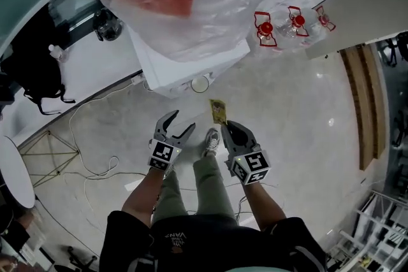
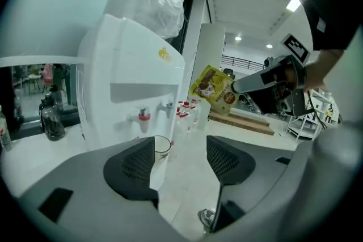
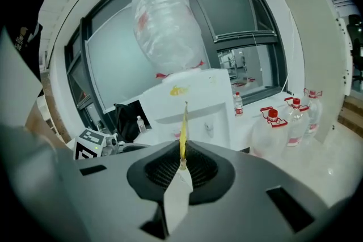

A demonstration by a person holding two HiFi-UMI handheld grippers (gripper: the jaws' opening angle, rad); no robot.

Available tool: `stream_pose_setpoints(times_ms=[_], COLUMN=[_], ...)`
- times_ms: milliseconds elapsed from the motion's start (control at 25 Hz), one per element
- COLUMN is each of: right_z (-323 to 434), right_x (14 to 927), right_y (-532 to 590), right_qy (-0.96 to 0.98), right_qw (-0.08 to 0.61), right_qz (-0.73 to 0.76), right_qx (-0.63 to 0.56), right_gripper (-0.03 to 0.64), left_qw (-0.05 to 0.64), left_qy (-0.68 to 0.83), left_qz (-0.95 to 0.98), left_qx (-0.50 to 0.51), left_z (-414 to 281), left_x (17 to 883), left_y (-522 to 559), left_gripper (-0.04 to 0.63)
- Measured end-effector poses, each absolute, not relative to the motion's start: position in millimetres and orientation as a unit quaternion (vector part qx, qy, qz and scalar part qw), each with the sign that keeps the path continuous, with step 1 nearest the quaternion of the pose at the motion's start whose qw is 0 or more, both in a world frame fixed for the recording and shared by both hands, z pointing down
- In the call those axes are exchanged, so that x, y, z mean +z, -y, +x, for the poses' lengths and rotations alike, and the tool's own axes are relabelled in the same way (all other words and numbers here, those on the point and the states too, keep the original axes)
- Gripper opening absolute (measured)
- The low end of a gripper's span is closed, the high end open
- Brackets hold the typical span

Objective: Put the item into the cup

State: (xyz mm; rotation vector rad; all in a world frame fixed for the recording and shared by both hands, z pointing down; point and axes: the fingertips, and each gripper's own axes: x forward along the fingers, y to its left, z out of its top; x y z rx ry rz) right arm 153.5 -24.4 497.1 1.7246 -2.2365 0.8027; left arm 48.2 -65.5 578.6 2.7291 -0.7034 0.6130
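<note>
White floor below, dispenser [image 1: 185,67] ahead w/ cup [image 1: 200,84] under its taps. Right gripper [image 1: 227,127] is clamping yellow sachet [image 1: 218,111] by one end, long axis pointing fwd toward the cup but short of it. Left gripper [image 1: 183,121] is gaping, empty.

The person wears a black short-sleeved T-shirt [image 1: 191,236] with pale lettering on the chest, olive-green trousers [image 1: 213,191] and a light grey sneaker [image 1: 210,141]. The left tool [image 1: 181,122] and right tool [image 1: 228,128] are dark grey with black meshed pads [image 2: 133,167]; each carries a cube [image 1: 162,155] of black-and-white square markers.
</note>
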Motion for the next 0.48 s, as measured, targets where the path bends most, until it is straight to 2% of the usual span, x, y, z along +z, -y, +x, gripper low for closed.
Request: stream_pose_setpoints(times_ms=[480], right_z=[157], right_x=[570], right_y=[82], right_qy=[0.783], right_qw=[0.135], right_qz=[0.561], right_qx=[0.234], right_gripper=[0.057], left_qw=[0.158], left_qy=[0.271], left_qz=[0.931], left_qx=[0.187], left_z=[76], left_x=[660], left_y=[89], left_gripper=[0.285])
